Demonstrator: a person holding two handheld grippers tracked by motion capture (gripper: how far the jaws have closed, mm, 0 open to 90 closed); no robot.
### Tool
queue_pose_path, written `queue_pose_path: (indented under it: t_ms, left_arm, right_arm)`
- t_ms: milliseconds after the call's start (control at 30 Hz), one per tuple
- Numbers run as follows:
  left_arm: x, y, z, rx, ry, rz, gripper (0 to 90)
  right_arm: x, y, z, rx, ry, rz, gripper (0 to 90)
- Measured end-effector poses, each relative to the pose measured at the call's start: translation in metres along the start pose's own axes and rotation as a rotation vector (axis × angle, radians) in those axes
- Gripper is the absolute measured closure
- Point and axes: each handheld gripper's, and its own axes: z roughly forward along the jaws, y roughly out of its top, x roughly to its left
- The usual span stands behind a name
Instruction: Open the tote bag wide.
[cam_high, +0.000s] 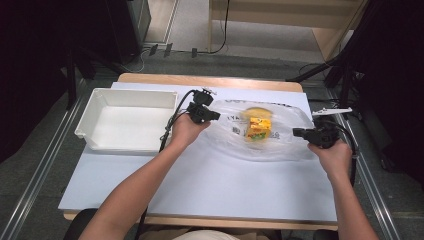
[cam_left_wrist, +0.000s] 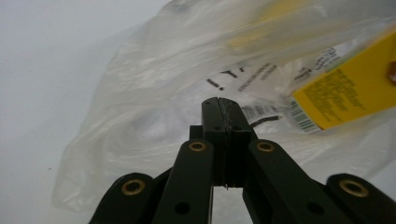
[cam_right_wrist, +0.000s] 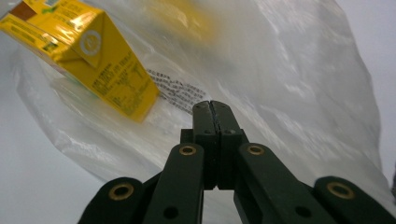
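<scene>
A clear plastic bag (cam_high: 280, 147) with black print lies spread on the white table top. Inside it are a yellow juice carton (cam_high: 259, 129) and a pale yellow item (cam_high: 257, 112) behind the carton. My left gripper (cam_high: 217, 116) is at the bag's left edge, jaws pressed together, and a thin pale line of film shows in the seam (cam_left_wrist: 226, 140). My right gripper (cam_high: 299, 132) is at the bag's right edge, also shut, with the bag's film (cam_right_wrist: 289, 93) spreading from its tips. The carton (cam_right_wrist: 100, 65) lies up and left of those tips, and its label (cam_left_wrist: 345, 88) is at the right of the left gripper view.
An empty white bin (cam_high: 125, 120) stands at the table's left, just beside my left hand. The white table top (cam_high: 210, 185) stretches bare toward me. Beyond the table's far edge are floor cables and dark stands.
</scene>
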Motion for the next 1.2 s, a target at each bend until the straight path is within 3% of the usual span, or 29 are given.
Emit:
queue_pose_path:
  t_ms: [167, 367, 800, 1200]
  left_arm:
    - [-0.019, 0.005, 0.006, 0.002, -0.026, 0.048, 90.0]
    - [-0.034, 0.006, 0.022, 0.017, -0.042, 0.075, 90.0]
    - [-0.04, -0.016, 0.053, 0.07, -0.073, 0.067, 90.0]
    - [-0.049, -0.046, 0.051, 0.073, -0.102, 0.098, 90.0]
  right_arm:
    - [0.006, 0.017, 0.013, -0.007, 0.044, -0.011, 90.0]
    - [0.003, 0.036, 0.034, 0.002, 0.04, -0.013, 90.0]
    - [-0.017, 0.044, 0.079, 0.058, 0.001, 0.048, 90.0]
    - [-0.023, 0.042, 0.101, 0.059, -0.01, 0.09, 90.0]
